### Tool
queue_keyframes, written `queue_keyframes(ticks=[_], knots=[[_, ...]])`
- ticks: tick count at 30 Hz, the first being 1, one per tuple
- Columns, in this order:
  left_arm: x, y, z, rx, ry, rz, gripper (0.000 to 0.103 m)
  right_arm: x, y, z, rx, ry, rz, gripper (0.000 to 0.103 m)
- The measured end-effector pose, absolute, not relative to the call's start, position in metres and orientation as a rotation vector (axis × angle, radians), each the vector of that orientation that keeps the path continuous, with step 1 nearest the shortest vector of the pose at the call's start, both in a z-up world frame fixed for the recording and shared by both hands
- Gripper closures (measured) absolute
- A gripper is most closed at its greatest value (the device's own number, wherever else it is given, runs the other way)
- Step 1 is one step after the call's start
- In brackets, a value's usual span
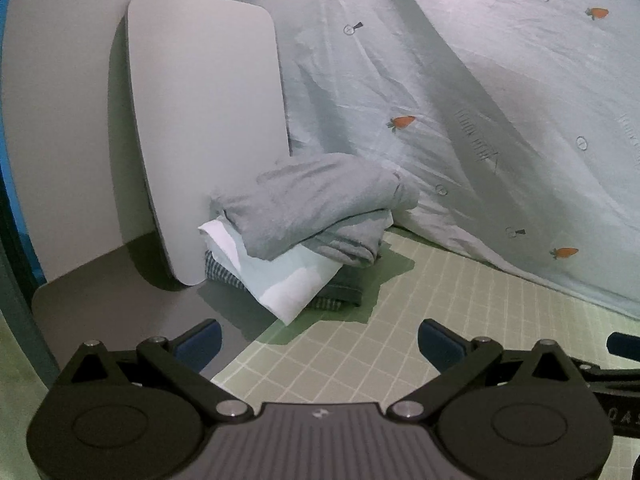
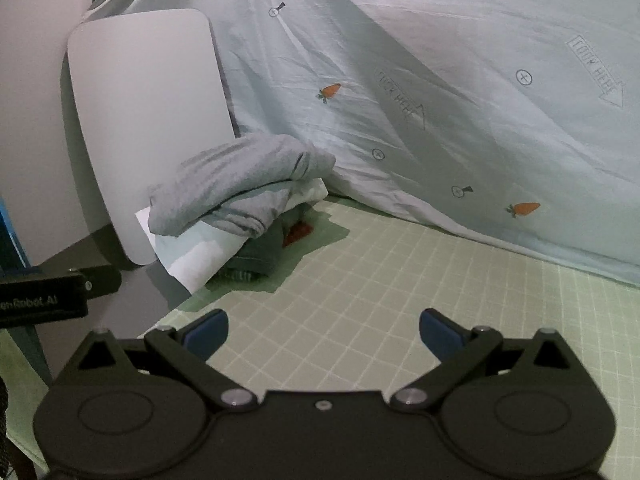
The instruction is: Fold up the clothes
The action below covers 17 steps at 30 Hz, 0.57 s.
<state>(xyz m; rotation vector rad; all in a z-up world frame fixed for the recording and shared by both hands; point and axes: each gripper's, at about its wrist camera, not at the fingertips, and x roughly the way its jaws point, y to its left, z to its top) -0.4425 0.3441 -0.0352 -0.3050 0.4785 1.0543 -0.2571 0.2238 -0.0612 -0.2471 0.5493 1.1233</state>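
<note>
Stack of folded clothes [image 1: 304, 236] on the green checked mat [image 1: 420, 320], against the leaning white board [image 1: 208, 128] and beside the draped carrot-print sheet [image 1: 480, 80]. At least four layers: grey top [image 2: 240, 176], pale one, dark one, checked bottom. Likely soft, light and limp; best pinched at a folded edge. Left gripper [image 1: 318, 340] and right gripper [image 2: 324, 330] both spread, empty.

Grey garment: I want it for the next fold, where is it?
The grey garment tops the pile of clothes left of centre in both views, beside the leaning white board, in front of the carrot-print sheet.
</note>
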Motion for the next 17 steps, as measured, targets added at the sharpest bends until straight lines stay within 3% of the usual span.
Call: queue_keyframes(ticks=[17], knots=[[-0.4496, 0.3499, -0.0299, -0.325, 0.44, 1.072, 0.0, -0.2624, 0.2278, -0.0565, -0.269, 0.502, 1.146, 0.0]])
